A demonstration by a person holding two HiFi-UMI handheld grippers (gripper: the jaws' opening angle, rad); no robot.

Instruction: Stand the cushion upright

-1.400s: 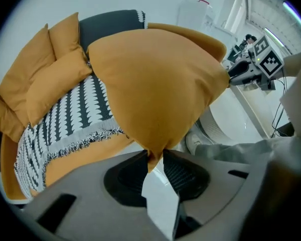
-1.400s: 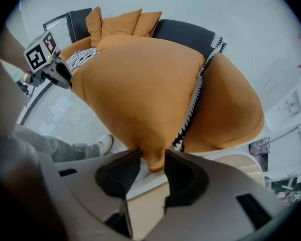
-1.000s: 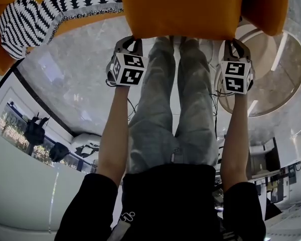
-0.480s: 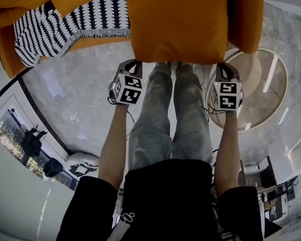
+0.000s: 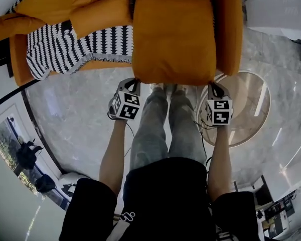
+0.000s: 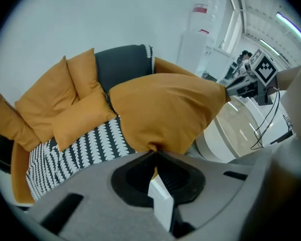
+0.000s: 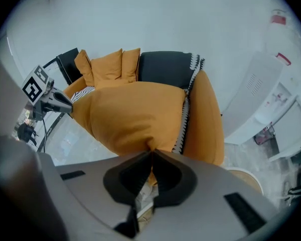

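Note:
A big orange cushion point(image 5: 173, 34) hangs over the sofa seat, held by its two near corners. My left gripper point(image 5: 133, 82) pinches the near left corner; its jaws are closing, with the orange fabric bunched between them point(image 6: 154, 152). On the near right corner my right gripper point(image 5: 214, 86) is shut, with the fabric squeezed between its pads point(image 7: 151, 152). The cushion point(image 6: 165, 109) bulges away from both grippers point(image 7: 130, 114), and each gripper shows at the other's side.
The orange sofa point(image 5: 20, 64) carries a black-and-white patterned throw point(image 5: 75, 44) and two more orange cushions point(image 5: 98, 14) at the left. The person's legs point(image 5: 165, 124) stand on a glossy marble floor. A round pale platform point(image 5: 246, 104) lies to the right, a white cabinet point(image 5: 278, 9) beyond.
Both grippers have risen together with the cushion's near corners. The cushion has come up off the seat, and more of the sofa shows around it.

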